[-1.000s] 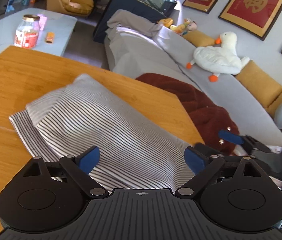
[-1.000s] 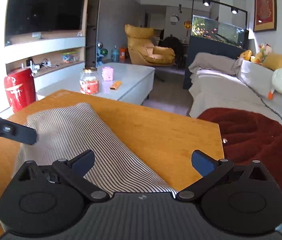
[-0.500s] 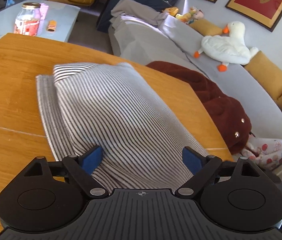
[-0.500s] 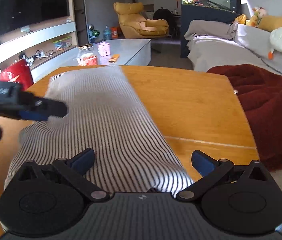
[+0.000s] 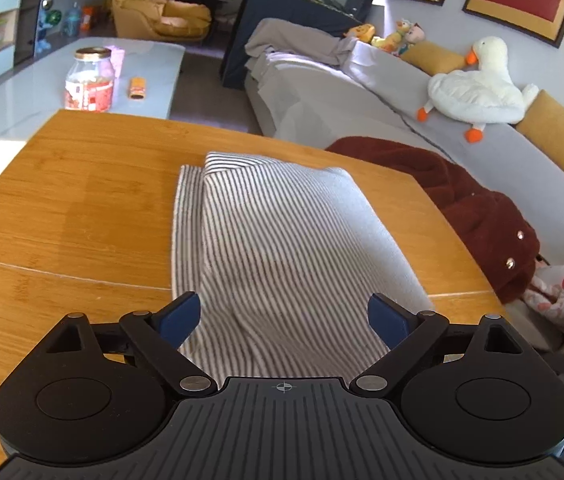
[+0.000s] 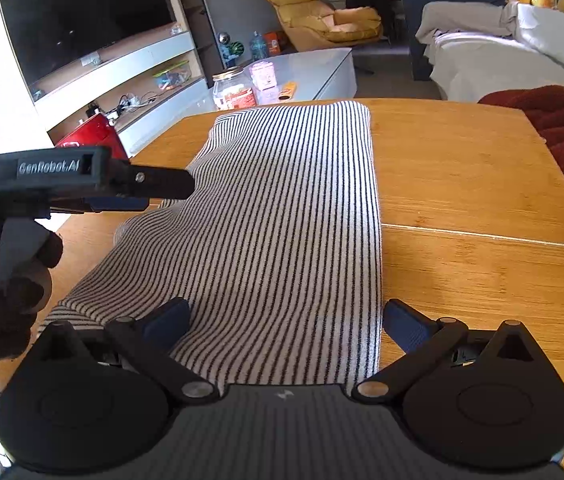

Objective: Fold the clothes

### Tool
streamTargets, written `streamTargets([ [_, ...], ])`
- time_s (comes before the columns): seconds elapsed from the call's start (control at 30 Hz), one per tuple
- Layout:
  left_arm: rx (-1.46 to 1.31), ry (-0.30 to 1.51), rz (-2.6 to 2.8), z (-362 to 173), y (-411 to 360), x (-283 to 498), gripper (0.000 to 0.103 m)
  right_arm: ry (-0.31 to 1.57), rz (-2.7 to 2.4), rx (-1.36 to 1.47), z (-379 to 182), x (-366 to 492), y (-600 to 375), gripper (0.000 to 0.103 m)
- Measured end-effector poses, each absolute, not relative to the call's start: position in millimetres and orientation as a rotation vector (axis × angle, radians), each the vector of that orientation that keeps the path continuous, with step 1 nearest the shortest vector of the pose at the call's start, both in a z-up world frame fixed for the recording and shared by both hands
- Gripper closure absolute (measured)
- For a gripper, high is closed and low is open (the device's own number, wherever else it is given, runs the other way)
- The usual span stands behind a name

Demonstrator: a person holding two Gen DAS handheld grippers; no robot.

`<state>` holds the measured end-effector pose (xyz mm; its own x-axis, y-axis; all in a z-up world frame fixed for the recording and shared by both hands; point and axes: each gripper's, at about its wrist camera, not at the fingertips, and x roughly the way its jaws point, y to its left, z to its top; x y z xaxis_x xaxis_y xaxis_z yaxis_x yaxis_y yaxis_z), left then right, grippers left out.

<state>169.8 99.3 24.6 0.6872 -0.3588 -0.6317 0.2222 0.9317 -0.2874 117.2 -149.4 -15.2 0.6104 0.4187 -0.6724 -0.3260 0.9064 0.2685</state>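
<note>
A black-and-white striped garment (image 5: 282, 240) lies folded into a long strip on the wooden table (image 5: 82, 208). In the left wrist view it runs straight ahead, with a narrow under-layer showing along its left side. My left gripper (image 5: 283, 318) is open just above its near end, a blue pad on each side of the cloth. The right wrist view shows the same striped garment (image 6: 293, 220) stretching away, and my right gripper (image 6: 285, 322) is open over its near end. My left gripper (image 6: 178, 186) also shows there, side-on at the left over the cloth's edge, held by a gloved hand (image 6: 6, 300).
A dark red fleece (image 5: 481, 216) hangs over the grey sofa beside the table's right edge, with a floral cloth (image 5: 561, 292) below it. Behind the table a low white table carries a glass jar (image 5: 90, 80). A red appliance (image 6: 90, 136) stands far left.
Both views have swung until the striped garment runs lengthwise ahead of each gripper. The left gripper now reaches further in from the left in the right wrist view. Both stay open.
</note>
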Motion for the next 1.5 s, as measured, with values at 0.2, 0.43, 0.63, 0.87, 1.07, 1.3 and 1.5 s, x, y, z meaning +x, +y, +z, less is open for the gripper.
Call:
streamTargets([
  [0.2, -0.099, 0.761, -0.290, 16.8, 107.3, 147.7, 0.008, 0.689, 0.366, 0.154, 14.4, 112.4, -178.6, 0.000],
  [0.43, -0.078, 0.752, -0.279, 17.0, 112.4, 144.0, 0.008, 0.719, 0.318, -0.140, -12.8, 86.3, -150.2, 0.000],
  [0.63, -0.032, 0.747, -0.277, 18.4, 110.3, 137.5, 0.007, 0.682, 0.400, -0.143, 0.5, 83.5, -137.3, 0.000],
  [0.87, -0.016, 0.753, -0.281, 14.2, 115.3, 127.1, 0.007, 0.636, 0.496, -0.146, 16.0, 80.2, -122.2, 0.018],
  [1.07, -0.005, 0.760, -0.286, 9.8, 120.6, 117.9, 0.004, 0.659, 0.524, -0.147, -4.1, 74.4, -116.3, 0.016],
  [1.3, 0.025, 0.764, -0.291, 10.3, 126.7, 103.4, 0.003, 0.639, 0.519, -0.214, 11.2, 76.6, -121.4, 0.005],
  [1.5, 0.040, 0.767, -0.295, 15.2, 133.1, 91.4, 0.002, 0.586, 0.589, -0.232, 25.4, 60.6, -119.3, 0.008],
])
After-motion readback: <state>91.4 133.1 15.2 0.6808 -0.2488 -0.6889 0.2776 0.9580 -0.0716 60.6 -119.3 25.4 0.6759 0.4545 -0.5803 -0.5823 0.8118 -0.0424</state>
